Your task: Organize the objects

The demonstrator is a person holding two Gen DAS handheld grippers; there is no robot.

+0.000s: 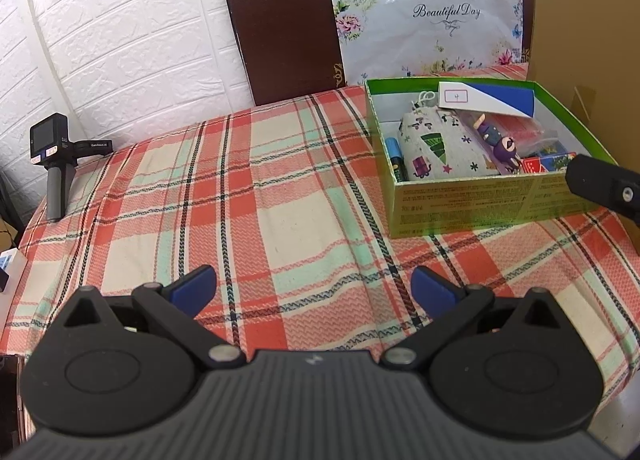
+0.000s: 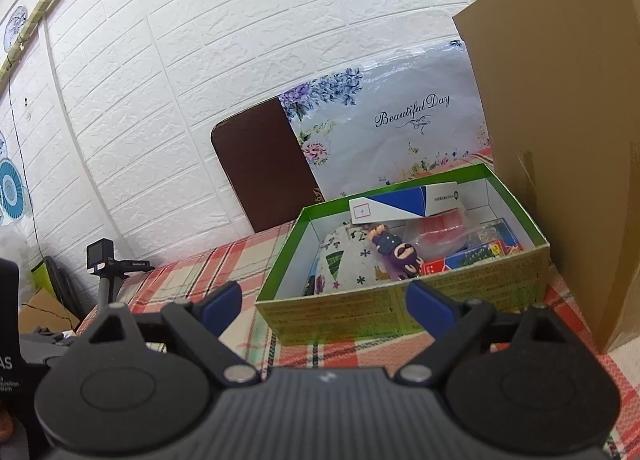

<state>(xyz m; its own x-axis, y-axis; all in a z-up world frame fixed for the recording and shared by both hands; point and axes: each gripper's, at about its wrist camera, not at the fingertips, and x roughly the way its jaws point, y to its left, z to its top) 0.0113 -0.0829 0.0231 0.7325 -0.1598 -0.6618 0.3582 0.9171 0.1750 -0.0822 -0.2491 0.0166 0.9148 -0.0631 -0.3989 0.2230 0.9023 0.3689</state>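
Note:
A green box point(image 1: 472, 200) stands on the plaid tablecloth at the right. It holds a printed fabric pouch point(image 1: 444, 148), a purple figurine point(image 1: 500, 144), a white-and-blue carton point(image 1: 492, 98), a blue marker point(image 1: 398, 156) and small colourful packets. My left gripper point(image 1: 314, 292) is open and empty, low over the cloth in front and to the left of the box. My right gripper point(image 2: 324, 308) is open and empty, just in front of the green box point(image 2: 400, 312); the pouch point(image 2: 348, 264) and figurine point(image 2: 396, 250) show inside. Part of the right gripper shows by the box's right corner point(image 1: 604, 184).
A large cardboard box point(image 2: 560, 120) stands right of the green box. A brown board and a floral "Beautiful Day" bag point(image 1: 424, 20) lean on the white brick wall behind. A small camera on a grip point(image 1: 54, 164) stands at the table's left edge.

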